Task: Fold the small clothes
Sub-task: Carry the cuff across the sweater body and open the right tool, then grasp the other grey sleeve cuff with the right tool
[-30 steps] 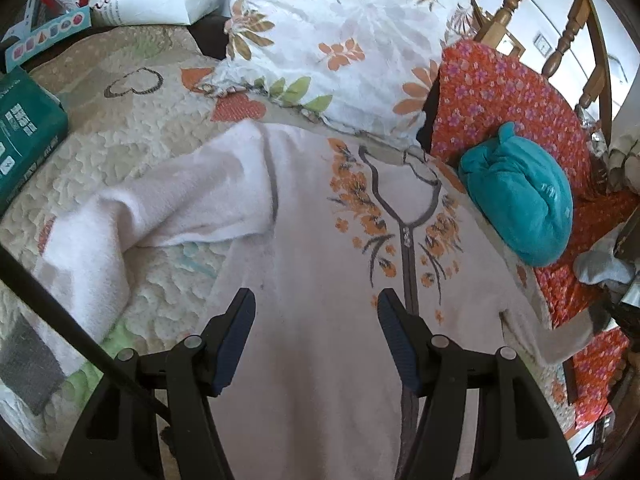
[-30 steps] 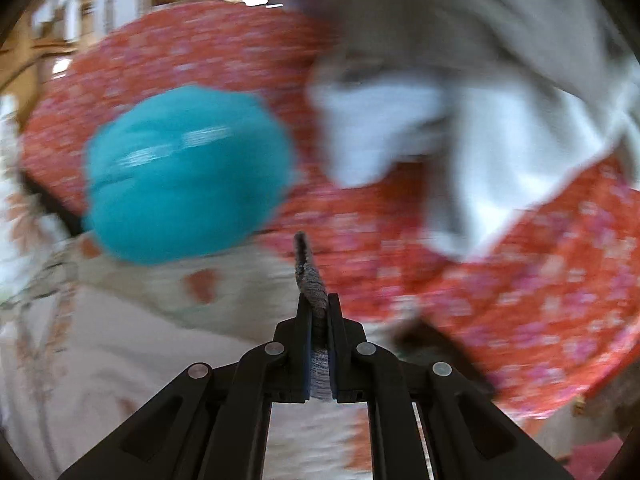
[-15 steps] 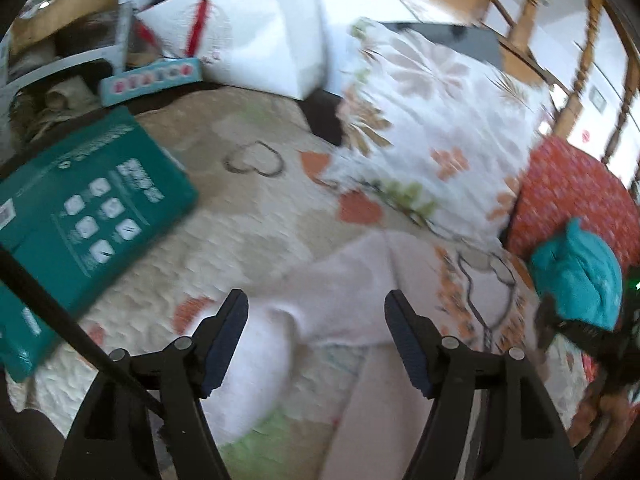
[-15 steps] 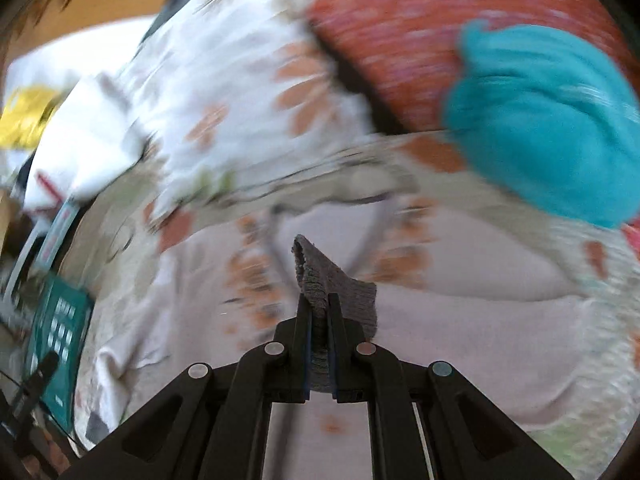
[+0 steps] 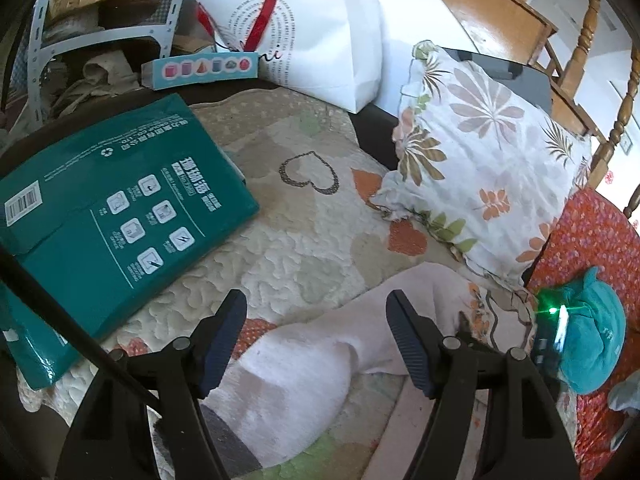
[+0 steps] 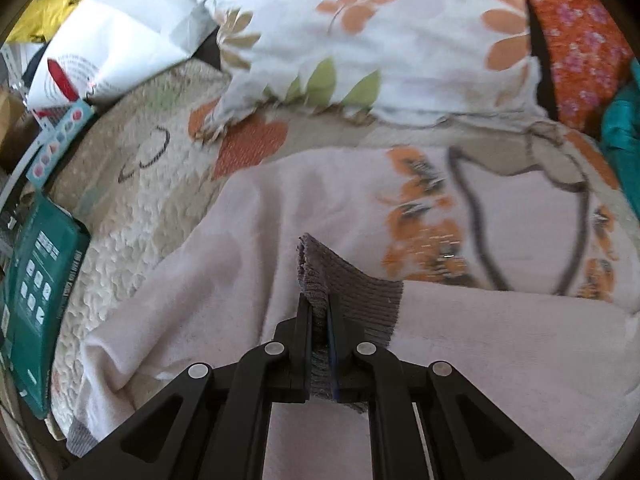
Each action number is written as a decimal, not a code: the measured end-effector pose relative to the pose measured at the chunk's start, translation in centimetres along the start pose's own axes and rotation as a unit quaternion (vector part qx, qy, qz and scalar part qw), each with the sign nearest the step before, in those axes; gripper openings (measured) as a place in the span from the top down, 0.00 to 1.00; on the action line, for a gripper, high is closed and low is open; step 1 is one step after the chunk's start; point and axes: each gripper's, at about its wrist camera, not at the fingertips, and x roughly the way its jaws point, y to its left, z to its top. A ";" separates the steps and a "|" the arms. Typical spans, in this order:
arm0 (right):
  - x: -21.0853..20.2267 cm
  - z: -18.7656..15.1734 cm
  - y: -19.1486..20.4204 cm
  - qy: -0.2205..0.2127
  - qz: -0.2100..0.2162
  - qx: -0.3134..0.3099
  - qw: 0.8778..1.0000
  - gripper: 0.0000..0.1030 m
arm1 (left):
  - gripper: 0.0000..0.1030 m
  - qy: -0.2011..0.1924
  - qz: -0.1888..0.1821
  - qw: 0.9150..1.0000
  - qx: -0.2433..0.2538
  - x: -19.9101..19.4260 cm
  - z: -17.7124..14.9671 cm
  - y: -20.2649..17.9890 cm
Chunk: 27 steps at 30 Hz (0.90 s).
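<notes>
A pale pink sweater [image 6: 248, 216] with orange flowers and a grey neck trim lies flat on the quilted bedspread [image 5: 304, 248]. My right gripper [image 6: 318, 308] is shut on the grey ribbed cuff [image 6: 352, 292] of the right sleeve, which is drawn across the sweater's chest. My left gripper [image 5: 316, 338] is open and empty, above the left sleeve [image 5: 304, 376], whose grey cuff [image 5: 228, 436] lies near the lower edge. The right gripper's body with a green light [image 5: 554, 320] shows in the left wrist view.
A green box [image 5: 104, 216] lies on the bed at left. A leaf-print pillow [image 5: 480, 168] sits behind the sweater, with a white paper bag [image 5: 312, 40] beyond. An orange floral cushion [image 5: 592, 248] carries a teal bundle [image 5: 596, 344] at right.
My right gripper has carried the sleeve cuff from over the orange cushion leftward across the sweater's chest. My left gripper has swung left from the sweater's body to the left sleeve, still open.
</notes>
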 end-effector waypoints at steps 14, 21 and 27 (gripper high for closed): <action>-3.3 -1.2 0.6 -0.058 -0.036 -0.054 0.996 0.51 | 0.31 0.031 0.000 0.999 -0.026 1.5 -0.2 0.7; -8.2 -6.6 -7.4 -0.050 -0.158 -0.087 0.982 0.44 | 0.30 0.027 -0.001 1.000 0.008 1.3 -1.1 -1.5; -10.7 -11.1 -21.1 -0.039 -0.190 0.074 0.978 0.56 | 0.30 0.035 0.006 0.999 0.017 1.8 -1.5 -2.0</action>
